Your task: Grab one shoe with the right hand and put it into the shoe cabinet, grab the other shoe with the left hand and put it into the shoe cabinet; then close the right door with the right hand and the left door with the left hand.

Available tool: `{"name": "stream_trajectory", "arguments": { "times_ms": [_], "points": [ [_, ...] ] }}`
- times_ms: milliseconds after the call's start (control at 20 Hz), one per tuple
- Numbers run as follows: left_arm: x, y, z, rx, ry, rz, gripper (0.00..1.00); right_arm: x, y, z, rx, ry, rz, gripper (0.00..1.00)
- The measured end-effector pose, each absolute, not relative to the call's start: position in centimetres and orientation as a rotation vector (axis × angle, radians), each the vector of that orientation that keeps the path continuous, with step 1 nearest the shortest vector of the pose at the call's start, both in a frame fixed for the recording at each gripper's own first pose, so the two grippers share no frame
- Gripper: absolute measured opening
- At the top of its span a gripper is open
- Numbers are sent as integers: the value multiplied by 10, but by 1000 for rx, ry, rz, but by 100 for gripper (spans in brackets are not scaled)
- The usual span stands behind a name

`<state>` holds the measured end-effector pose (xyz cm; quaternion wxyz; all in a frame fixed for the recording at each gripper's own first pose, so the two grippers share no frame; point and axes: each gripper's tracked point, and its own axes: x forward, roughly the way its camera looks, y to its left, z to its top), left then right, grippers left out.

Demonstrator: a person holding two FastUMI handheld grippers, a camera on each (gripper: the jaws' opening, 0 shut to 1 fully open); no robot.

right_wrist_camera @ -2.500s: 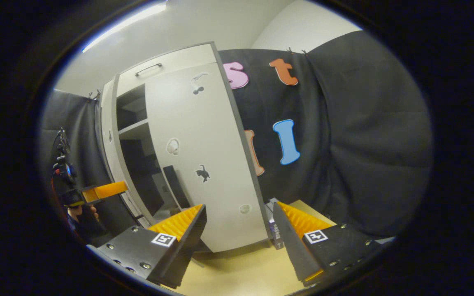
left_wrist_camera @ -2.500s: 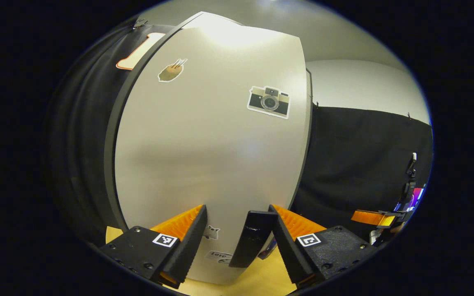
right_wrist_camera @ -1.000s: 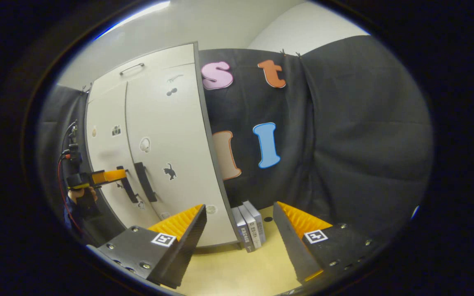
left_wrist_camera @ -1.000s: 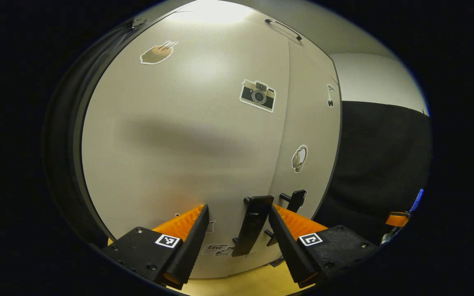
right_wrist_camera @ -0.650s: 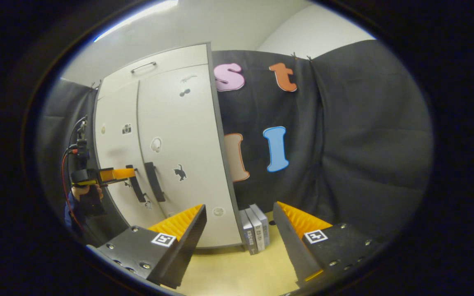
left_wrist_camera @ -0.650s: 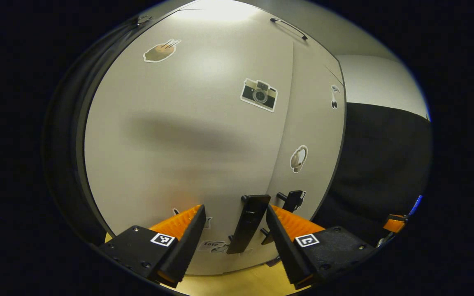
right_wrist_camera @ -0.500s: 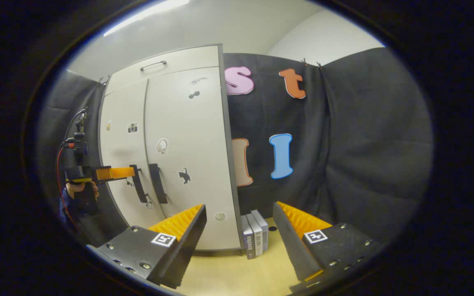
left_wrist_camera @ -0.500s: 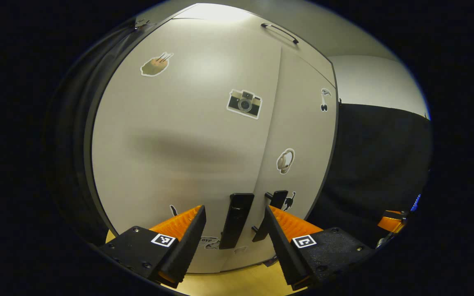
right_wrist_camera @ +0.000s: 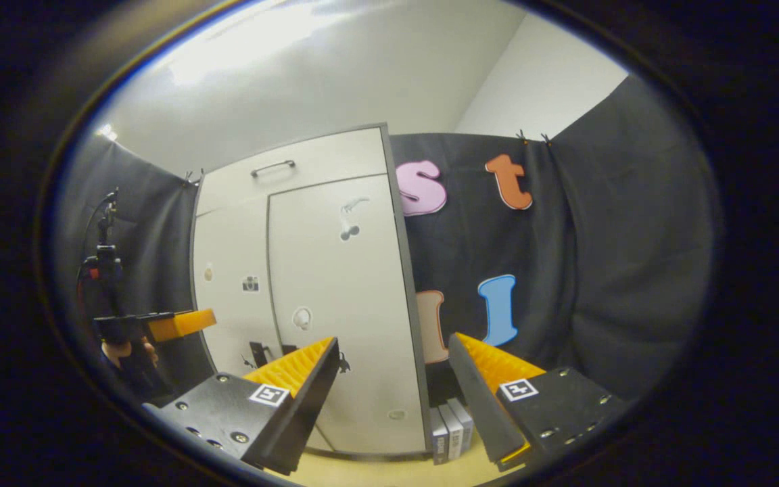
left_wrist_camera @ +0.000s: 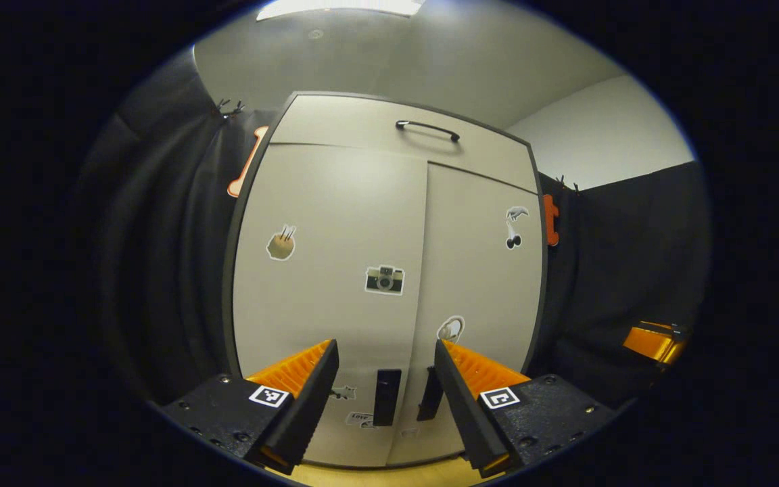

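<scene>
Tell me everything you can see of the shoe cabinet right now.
The shoe cabinet is a tall, pale, smooth-faced unit with a dark edge, standing upright on a light wood floor against the black cloth wall. Both doors look shut, meeting at a centre seam, each with a dark vertical handle low down. Above them sits a top panel with a dark bar handle. Small stickers dot the doors, among them a camera sticker. Grey books stand beside its base. Neither gripper touches it.
</scene>
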<state>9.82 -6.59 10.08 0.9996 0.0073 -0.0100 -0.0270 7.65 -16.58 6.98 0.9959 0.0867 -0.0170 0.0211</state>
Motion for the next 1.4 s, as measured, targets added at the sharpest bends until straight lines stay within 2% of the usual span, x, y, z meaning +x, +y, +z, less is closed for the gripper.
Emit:
{"name": "stream_trajectory", "arguments": {
  "times_ms": [100,150,200,250,300,450,500,550,600,850,900,950,1000,1400],
  "points": [
    [91,-78,110,22,-43,-42,88,72,-165,75,171,-37,59,97],
    [89,-82,115,30,-61,-29,87,70,-165,77,160,-37,63,92],
    [85,-87,118,38,-73,-20,89,66,-164,79,146,-40,70,97],
    [81,-95,120,45,-79,-23,90,64,-161,81,135,-43,81,92],
    [78,-104,122,50,-90,-29,91,62,-158,81,130,-43,94,97],
    [70,-122,122,59,-121,-27,93,54,-153,79,113,-38,117,97],
    [69,-128,120,61,-123,-34,94,52,-155,79,100,-40,114,97],
    [67,-134,118,65,-121,-42,92,50,-159,78,86,-43,107,93],
    [67,-140,115,68,-113,-48,94,49,-162,76,73,-38,99,97],
    [67,-157,105,70,-104,-50,94,36,-170,73,47,-39,98,97],
    [67,-159,105,62,-105,-51,94,33,-172,72,40,-40,98,93],
    [66,-161,104,57,-108,-50,94,32,-173,72,28,-45,97,93],
    [65,-163,103,56,-106,-49,94,30,-176,72,12,-51,93,97],
    [64,-178,89,56,-84,-48,92,29,-181,73,-7,-56,75,97]
  ]
}}
